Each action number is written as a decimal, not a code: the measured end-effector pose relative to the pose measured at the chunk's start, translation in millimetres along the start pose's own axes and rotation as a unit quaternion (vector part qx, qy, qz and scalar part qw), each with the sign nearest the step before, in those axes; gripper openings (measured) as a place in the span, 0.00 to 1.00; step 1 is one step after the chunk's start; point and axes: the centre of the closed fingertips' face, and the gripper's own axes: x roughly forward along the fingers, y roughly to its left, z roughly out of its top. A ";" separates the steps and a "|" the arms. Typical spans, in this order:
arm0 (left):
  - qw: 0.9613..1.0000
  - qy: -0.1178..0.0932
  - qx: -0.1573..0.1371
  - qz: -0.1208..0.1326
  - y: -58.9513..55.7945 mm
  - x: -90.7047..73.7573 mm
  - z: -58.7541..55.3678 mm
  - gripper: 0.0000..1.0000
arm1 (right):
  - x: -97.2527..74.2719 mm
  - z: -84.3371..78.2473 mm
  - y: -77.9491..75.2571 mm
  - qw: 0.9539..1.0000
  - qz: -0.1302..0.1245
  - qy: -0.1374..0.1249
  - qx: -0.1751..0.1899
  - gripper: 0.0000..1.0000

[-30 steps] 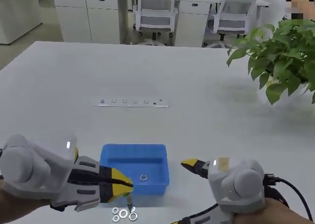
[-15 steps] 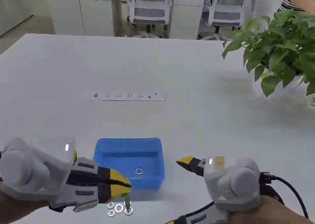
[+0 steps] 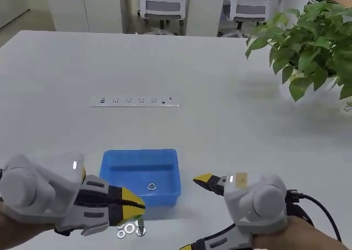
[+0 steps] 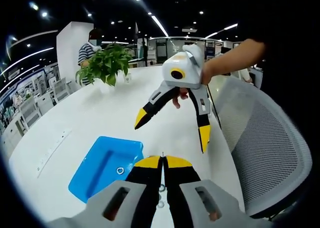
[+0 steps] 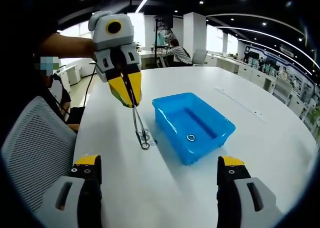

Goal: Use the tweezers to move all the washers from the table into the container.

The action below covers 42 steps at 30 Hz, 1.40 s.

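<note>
**Left gripper on the tweezers, tips down at the washer cluster**

Left gripper (image 3: 137, 206): black jaws with yellow tips, pressed together and clamped on the upper end of the tweezers (image 5: 138, 124). The tweezers are thin dark metal, two slim legs running steeply down from the jaws to the table (image 3: 231, 96). Their tips sit at the loose washers (image 3: 130, 229). These are a tight cluster of small flat silver rings near the table's near edge, just on the near side of the container. In the right gripper view the tips seem to rest on one ring, but the detail is too fine to say whether it is pinched.

Container (image 3: 140, 153): shallow rectangular tub of glossy blue plastic, with rounded corners and a thin raised rim. It sits upright between the two grippers. A lone washer (image 3: 152, 187) lies flat on its floor, toward the near side.

Right gripper (image 5: 159, 160): jaws spread wide with nothing between them. It is held to the right of the container, well apart from the cluster. Its body is smooth, rounded pale-grey plastic, and a black cable (image 3: 319, 206) trails off it.

Table: broad, smooth, matt white. A long, flat white power strip (image 3: 135, 101) lies farther out, beyond the container. A leafy green plant (image 3: 308, 35) stands at far right. A grey mesh chair (image 5: 30, 138) sits beside the near side.
</note>
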 end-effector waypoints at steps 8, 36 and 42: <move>1.000 -0.002 -0.006 -0.001 2.2 1.0 0.1 0.05 | 1.1 -3.0 2.3 1.000 0.003 0.003 0.002 0.96; 1.000 0.004 -0.005 -0.011 -6.8 1.7 -2.2 0.05 | 19.0 6.2 17.1 0.998 0.047 -0.002 -0.044 0.69; 1.000 0.004 -0.007 -0.009 -4.3 1.6 -3.0 0.05 | 26.1 11.1 20.9 0.997 0.059 -0.003 -0.057 0.60</move>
